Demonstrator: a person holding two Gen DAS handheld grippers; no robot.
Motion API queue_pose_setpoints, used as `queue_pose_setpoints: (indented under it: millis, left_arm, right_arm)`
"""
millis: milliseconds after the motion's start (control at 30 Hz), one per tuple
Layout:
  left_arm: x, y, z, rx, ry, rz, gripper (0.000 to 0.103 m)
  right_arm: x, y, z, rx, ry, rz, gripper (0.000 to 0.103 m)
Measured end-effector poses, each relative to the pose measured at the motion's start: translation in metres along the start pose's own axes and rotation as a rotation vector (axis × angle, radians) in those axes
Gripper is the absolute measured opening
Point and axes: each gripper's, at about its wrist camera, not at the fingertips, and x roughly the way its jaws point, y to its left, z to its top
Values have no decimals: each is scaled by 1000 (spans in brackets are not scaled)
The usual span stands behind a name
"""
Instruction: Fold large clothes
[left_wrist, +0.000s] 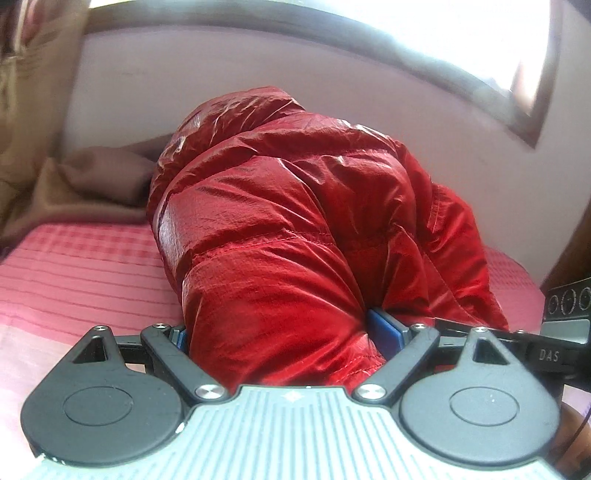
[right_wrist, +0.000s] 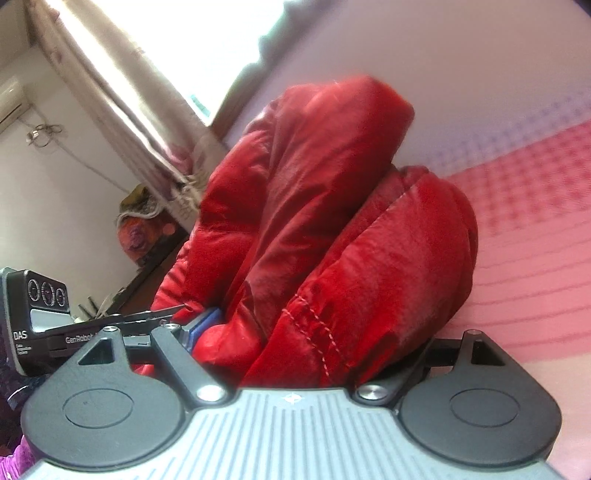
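Note:
A shiny red puffer jacket (left_wrist: 291, 221) is bunched up on a pink striped bed sheet (left_wrist: 81, 273). My left gripper (left_wrist: 284, 332) is shut on a thick fold of the jacket; the blue pads (left_wrist: 384, 328) press its sides. The right gripper shows at the right edge of this view (left_wrist: 565, 314). In the right wrist view the jacket (right_wrist: 325, 236) fills the middle. My right gripper (right_wrist: 295, 332) is shut on its padded edge; one blue pad (right_wrist: 201, 325) shows, the other is hidden by fabric. The left gripper's body (right_wrist: 40, 317) is close on the left.
A brown blanket (left_wrist: 92, 184) lies at the head of the bed against a pale wall. A dark-framed window (left_wrist: 406, 44) is above. A curtain (right_wrist: 122, 96), an air conditioner (right_wrist: 11, 103) and a pile of patterned cloth (right_wrist: 144, 229) stand beside the bed.

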Motion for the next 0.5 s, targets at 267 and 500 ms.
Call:
queue_pose_setpoints:
  millis: [267,500]
  left_arm:
    - [-1,4,-2,-81,-13,44,87]
    - [-8,0,-2,-100,-40,85,87]
  right_arm:
    - [51,23,7,-58,57,11,84]
    - [72,32,6,-53,72,42,84]
